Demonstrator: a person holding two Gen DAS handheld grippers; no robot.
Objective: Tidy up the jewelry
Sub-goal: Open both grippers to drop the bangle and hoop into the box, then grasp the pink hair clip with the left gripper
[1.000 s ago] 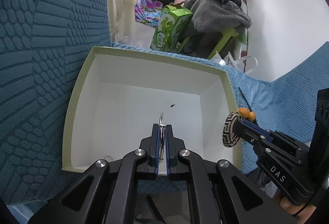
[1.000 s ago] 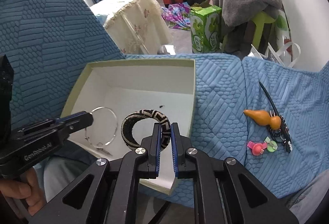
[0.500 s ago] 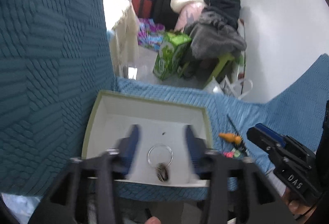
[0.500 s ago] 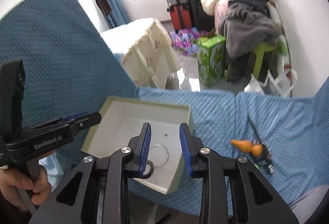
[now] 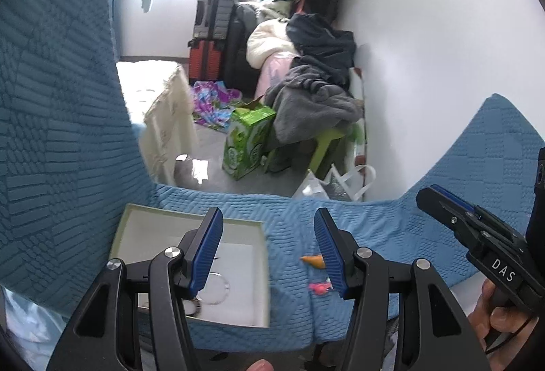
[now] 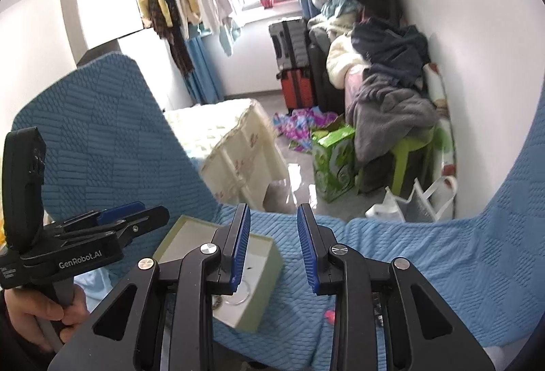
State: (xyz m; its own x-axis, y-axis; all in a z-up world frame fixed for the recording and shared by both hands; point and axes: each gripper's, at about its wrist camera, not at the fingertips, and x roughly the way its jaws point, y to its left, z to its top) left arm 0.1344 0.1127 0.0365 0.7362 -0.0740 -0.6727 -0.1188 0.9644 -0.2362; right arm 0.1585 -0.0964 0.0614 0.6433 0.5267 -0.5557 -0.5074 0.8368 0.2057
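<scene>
A pale green box [image 5: 190,224] with a white inside sits on the blue-covered sofa seat. In it lie a thin silver ring [image 5: 214,284] and, partly hidden behind my finger, a black-and-white patterned bangle [image 5: 192,307]. My left gripper [image 5: 269,248] hangs open above the box's right edge, nothing between its blue pads. An orange gourd charm [image 5: 311,260] and a pink piece [image 5: 320,286] lie on the seat to the right. In the right wrist view my right gripper [image 6: 274,248] is open and empty above the box [image 6: 259,303], with the ring [image 6: 238,295] below.
Blue quilted sofa backs [image 5: 51,149] rise on the left and right. Beyond the seat edge stand a cream-draped table [image 6: 235,139], a green carton [image 5: 247,143], a green stool under a clothes pile [image 6: 391,105], suitcases [image 6: 293,64] and a white bag [image 5: 340,182].
Both grippers opened and let go: the ring and the bangle now lie in the box. Both hands rose and drew back, so the box looks smaller and lower.
</scene>
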